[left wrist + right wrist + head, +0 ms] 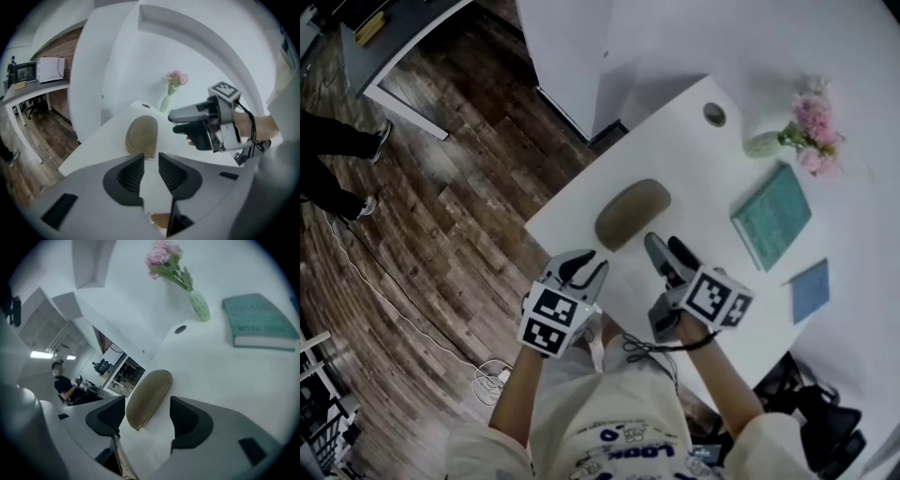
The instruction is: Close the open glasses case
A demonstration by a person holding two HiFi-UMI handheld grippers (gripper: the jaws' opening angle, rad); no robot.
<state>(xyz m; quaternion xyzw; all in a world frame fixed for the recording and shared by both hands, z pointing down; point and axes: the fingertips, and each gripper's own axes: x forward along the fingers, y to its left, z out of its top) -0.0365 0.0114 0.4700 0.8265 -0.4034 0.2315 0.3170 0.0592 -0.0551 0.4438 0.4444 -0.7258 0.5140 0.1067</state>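
One smooth, oblong tan glasses case (pixel 633 214)

My left gripper (pixel 584 272) and right gripper (pixel 667 249) hover, jaws apart, just short of the closed tan oval glasses case (pixel 633 214) on the white table (pixel 694 169).

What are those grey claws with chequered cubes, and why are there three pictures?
No robot here: a person holds hand-held tongs in each hand. The head view looks down from the person's head; the left and right gripper views ride on the tongs. The left tongs and right tongs are open, holding nothing. On the white table lie a tan glasses case, already closed, a teal book, a small blue book and a vase of pink flowers.
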